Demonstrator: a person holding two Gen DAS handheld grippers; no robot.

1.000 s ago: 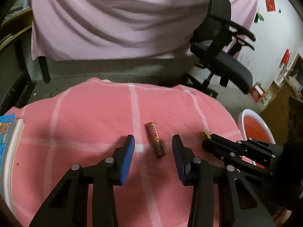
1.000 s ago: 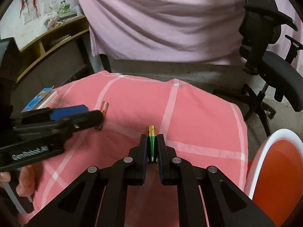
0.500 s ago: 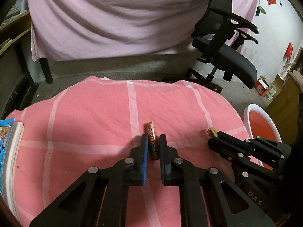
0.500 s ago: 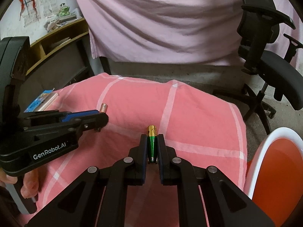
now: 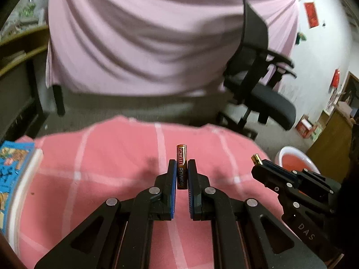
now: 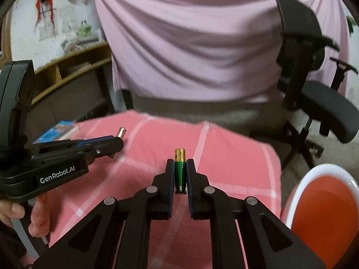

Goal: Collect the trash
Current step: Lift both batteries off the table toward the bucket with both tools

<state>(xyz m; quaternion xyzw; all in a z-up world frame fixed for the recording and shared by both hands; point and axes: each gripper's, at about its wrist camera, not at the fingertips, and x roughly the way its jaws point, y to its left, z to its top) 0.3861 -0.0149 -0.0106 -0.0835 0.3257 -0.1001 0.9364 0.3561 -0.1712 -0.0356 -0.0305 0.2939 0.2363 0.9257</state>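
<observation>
Brown battery [image 5: 181,168] clamped between the left gripper [image 5: 181,172] jaws, green battery [image 6: 180,172] clamped between the right gripper [image 6: 180,173] jaws, pink checked cloth [image 5: 112,168] beneath both, orange bin [image 6: 323,213] right of the right jaws.
</observation>
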